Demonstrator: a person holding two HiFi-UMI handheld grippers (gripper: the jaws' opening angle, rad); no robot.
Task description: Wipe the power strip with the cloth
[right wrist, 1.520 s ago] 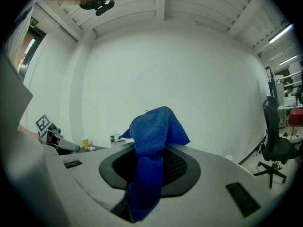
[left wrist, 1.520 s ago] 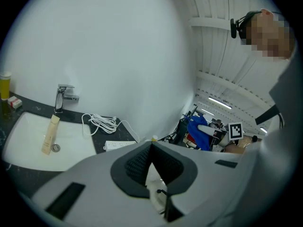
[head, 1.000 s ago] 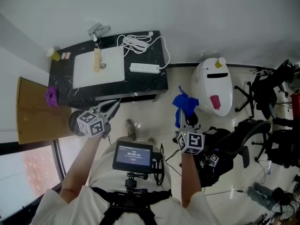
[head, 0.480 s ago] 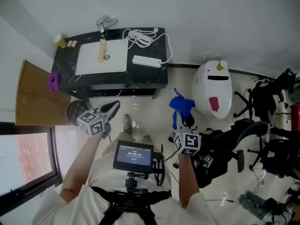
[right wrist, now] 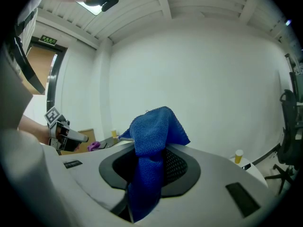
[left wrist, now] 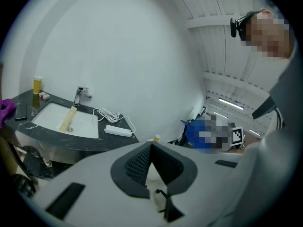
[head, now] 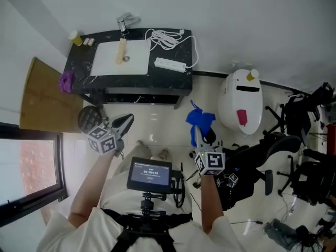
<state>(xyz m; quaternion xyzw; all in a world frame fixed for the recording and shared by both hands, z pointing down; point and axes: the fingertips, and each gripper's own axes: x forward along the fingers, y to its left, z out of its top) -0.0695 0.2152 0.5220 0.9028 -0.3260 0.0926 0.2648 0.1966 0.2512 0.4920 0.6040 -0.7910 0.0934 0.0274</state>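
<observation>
This looks like the approach step. The right claw (head: 197,134) pinches the blue cloth (head: 199,118), well apart from the power strip (head: 170,64), which lies flat on the black table (head: 176,79) near its right front corner. The left claw (head: 126,121) is pressed together on nothing. Next, the cloth needs carrying across the open floor and lowering onto the strip. Room is tight there: the coiled cable (head: 165,37) lies just behind, the sink (head: 105,63) to the left, and the table's edge close on 2 sides.
</observation>
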